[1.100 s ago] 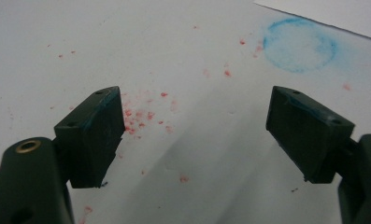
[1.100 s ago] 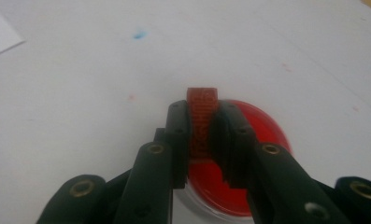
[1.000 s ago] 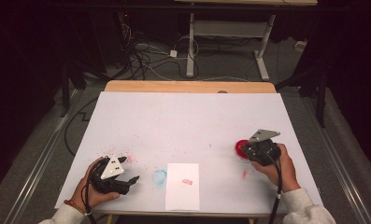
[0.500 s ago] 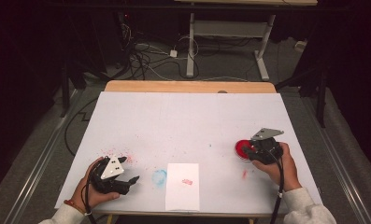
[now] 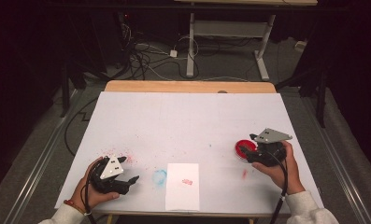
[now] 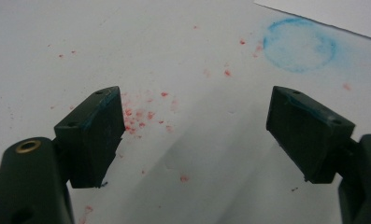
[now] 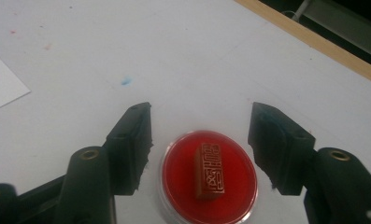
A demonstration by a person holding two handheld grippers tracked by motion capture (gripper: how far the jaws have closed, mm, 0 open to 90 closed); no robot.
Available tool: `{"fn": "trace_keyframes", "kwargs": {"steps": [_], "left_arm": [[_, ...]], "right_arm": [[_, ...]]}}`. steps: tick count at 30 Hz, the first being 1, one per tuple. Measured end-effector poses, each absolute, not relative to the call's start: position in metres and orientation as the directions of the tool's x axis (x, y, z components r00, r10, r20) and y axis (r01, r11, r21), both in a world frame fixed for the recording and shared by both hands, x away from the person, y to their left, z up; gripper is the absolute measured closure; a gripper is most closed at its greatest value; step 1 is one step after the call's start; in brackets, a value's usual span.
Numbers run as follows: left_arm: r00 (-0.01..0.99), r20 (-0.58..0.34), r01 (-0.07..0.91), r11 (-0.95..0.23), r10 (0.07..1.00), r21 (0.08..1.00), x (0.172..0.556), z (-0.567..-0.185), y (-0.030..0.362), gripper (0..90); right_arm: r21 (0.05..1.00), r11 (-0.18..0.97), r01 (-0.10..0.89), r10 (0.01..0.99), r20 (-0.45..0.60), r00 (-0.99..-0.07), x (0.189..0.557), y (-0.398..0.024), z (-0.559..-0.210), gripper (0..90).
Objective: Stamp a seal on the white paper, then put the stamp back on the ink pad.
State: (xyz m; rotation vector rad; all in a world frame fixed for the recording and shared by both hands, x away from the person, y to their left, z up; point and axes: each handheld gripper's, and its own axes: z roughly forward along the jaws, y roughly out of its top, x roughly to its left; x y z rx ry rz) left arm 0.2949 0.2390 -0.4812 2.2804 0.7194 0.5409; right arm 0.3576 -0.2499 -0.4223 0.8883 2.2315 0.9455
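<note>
Fixed high view from above the near edge, facing forward and down: whole table (image 5: 188,121), floor and cables beyond. Left gripper view rides low, very near the tabletop, looking along open jaws toward blue ring stain (image 6: 299,44), also seen in high view (image 5: 159,177). Right gripper view close above, tilted down on red ink pad (image 7: 210,175); shared with high view (image 5: 244,149).

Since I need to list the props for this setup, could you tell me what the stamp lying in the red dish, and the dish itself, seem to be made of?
The stamp looks like carved stone or resin: a matte brownish block with characters cut into its upper side. It lies on the red ink pad. The dish appears to be clear, glossy plastic, judging by its pale translucent rim around the red pad. The right gripper, whose jaws have just been opening, stands apart from both.
</note>
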Motion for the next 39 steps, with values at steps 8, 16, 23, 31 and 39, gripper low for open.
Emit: {"fn": "trace_keyframes", "kwargs": {"steps": [8,16,23,31,39], "left_arm": [[0.754,0.177,0.344,-0.61,0.632,0.714,0.294,-0.48,0.241,18.6],[0.756,0.168,0.342,-0.602,0.632,0.722,0.294,-0.478,0.24,18.5],[0.751,0.17,0.337,-0.593,0.638,0.731,0.295,-0.477,0.24,18.5],[0.754,0.183,0.325,-0.602,0.63,0.729,0.292,-0.476,0.236,18.6],[0.757,0.18,0.326,-0.603,0.627,0.728,0.292,-0.477,0.234,18.5]], "right_arm": [[0.786,0.538,0.305,0.736,-0.262,-0.624,0.346,-0.246,-0.415,34.2],[0.812,0.535,0.233,0.74,-0.317,-0.593,0.317,-0.255,-0.419,25.9],[0.833,0.489,0.261,0.783,-0.287,-0.551,0.296,-0.271,-0.452,18.5],[0.817,0.503,0.281,0.778,-0.286,-0.56,0.286,-0.273,-0.469,17.9],[0.827,0.503,0.251,0.771,-0.299,-0.562,0.283,-0.269,-0.464,17.9]]}}
